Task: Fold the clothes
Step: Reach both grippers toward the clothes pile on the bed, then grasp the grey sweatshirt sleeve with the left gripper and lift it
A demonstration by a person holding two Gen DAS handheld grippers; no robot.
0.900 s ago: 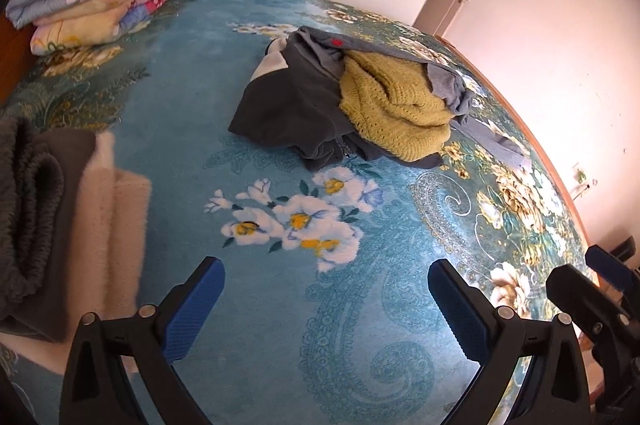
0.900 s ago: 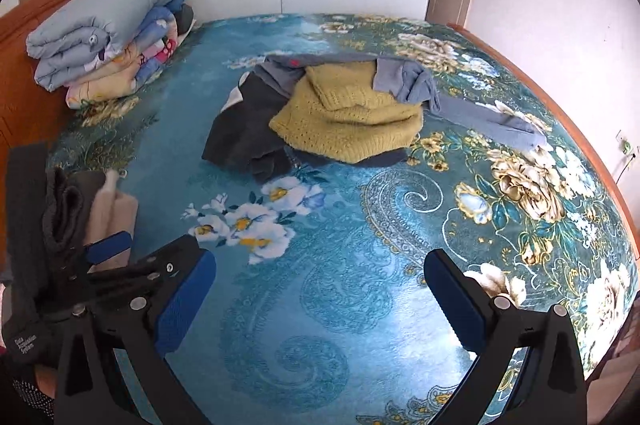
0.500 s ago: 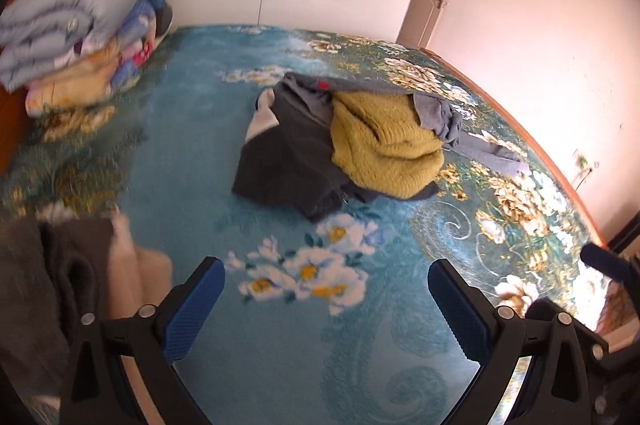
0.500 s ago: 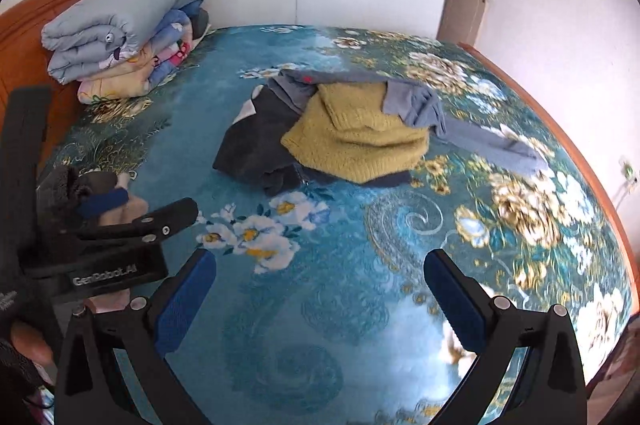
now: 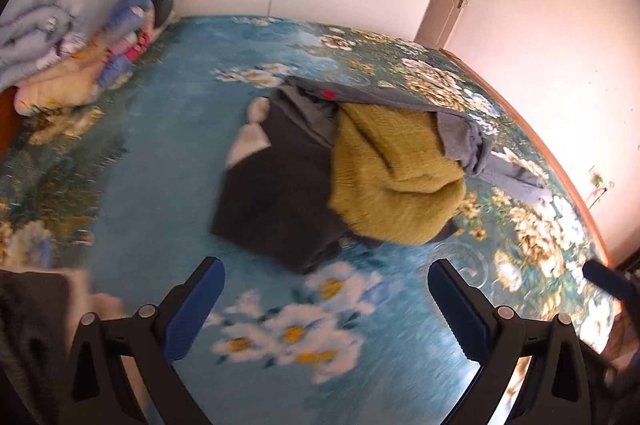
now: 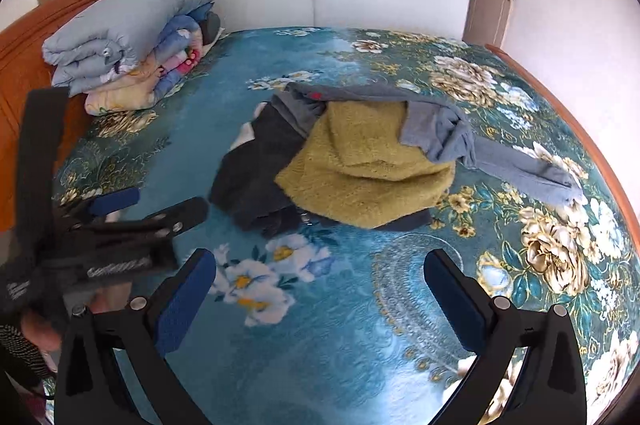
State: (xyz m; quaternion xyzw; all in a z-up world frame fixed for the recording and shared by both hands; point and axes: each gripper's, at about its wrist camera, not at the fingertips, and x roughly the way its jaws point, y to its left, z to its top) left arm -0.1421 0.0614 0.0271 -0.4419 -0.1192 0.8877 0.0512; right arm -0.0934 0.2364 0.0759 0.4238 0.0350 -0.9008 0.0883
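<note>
Blue pads (image 5: 196,307) of the left gripper (image 5: 326,305) stand wide apart with nothing between them, and the right gripper (image 6: 320,299) is spread just as wide and empty over the floral bedspread (image 6: 360,325). Ahead of both sets of fingers lies the clothes pile (image 6: 340,161), a mustard sweater (image 5: 392,177) on dark and grey garments. Far left of the fingers sit folded quilts (image 6: 132,37).

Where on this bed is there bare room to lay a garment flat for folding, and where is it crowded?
Bare bedspread lies between the open right gripper and the clothes pile. A second free strip runs between the pile and the stacked quilts. It is crowded mid-bed, where the yellow sweater tops darker garments, and at the near left by the folded clothes.
</note>
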